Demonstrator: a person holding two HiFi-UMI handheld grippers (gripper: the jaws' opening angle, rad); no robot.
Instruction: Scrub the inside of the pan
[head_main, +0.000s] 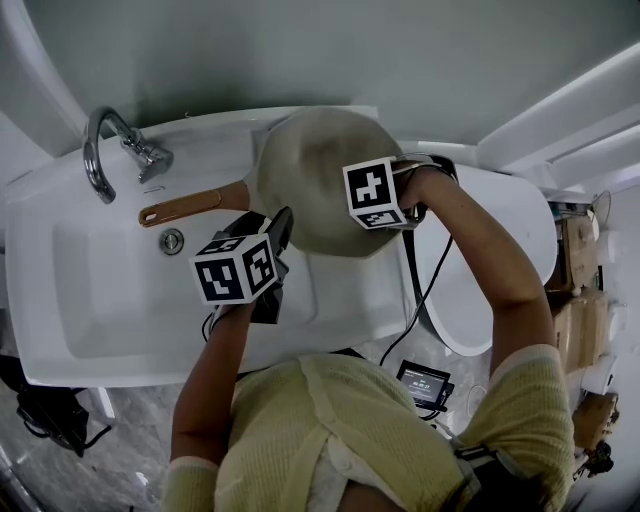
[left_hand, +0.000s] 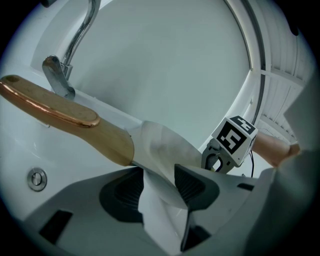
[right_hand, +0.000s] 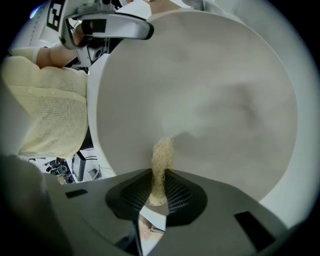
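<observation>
A round pan with a pale grey inside and a wooden handle rests tilted on the back right of the white sink. My left gripper is shut on the pan's near wall beside the handle; the wall passes between both pads. My right gripper points steeply down into the pan and is shut on a thin beige scouring pad, whose tip touches the pan's inside. In the head view each gripper's marker cube covers its jaws.
A chrome tap stands at the sink's back left, with a round drain knob below it. A white toilet is to the right of the sink. A small screen device and cables lie on the floor.
</observation>
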